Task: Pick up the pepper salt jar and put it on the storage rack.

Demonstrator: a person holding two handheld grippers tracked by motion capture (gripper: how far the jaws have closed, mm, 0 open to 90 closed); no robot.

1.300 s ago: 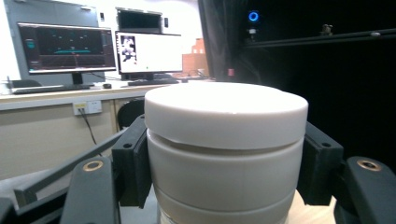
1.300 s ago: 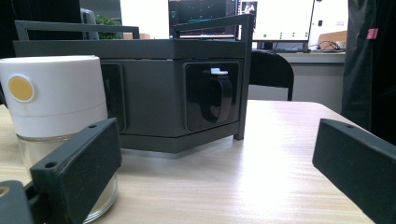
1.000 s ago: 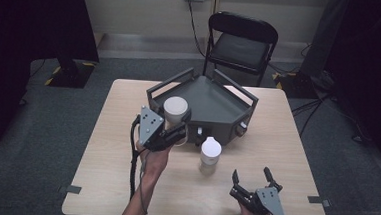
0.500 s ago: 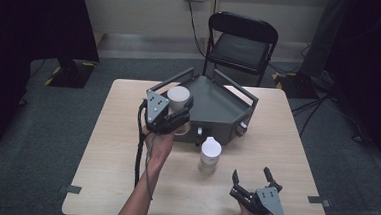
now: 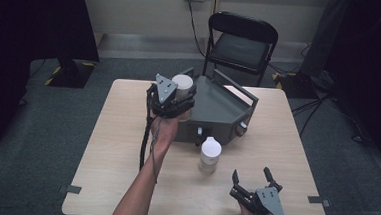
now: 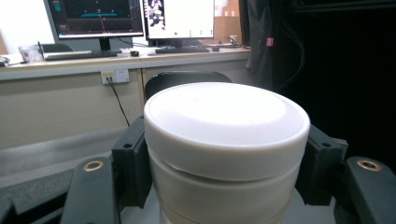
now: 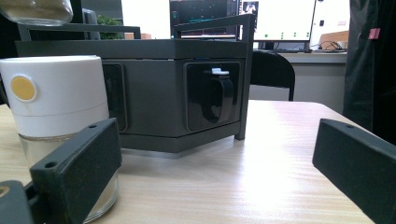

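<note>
Jar (image 5: 182, 83) with the white lid is clamped in my left gripper (image 5: 175, 97), held up over the left part of the grey rack (image 5: 218, 106) at the back of the table (image 5: 116, 148). In the left gripper view the jaws squeeze it from both sides right at the lid (image 6: 226, 128), just under the rim. My guess is it handles stiff but slick: smooth plastic cap over what looks like a glass body, so probably a bit heavy and not something I'd want to drop. Gripping the lid seems okay as long as the cap is screwed tight, otherwise I'd go lower on the body. My right gripper (image 5: 255, 184) sits spread wide and empty near the front edge, with the second jar (image 5: 210, 154) standing on the table between it and the rack.
</note>
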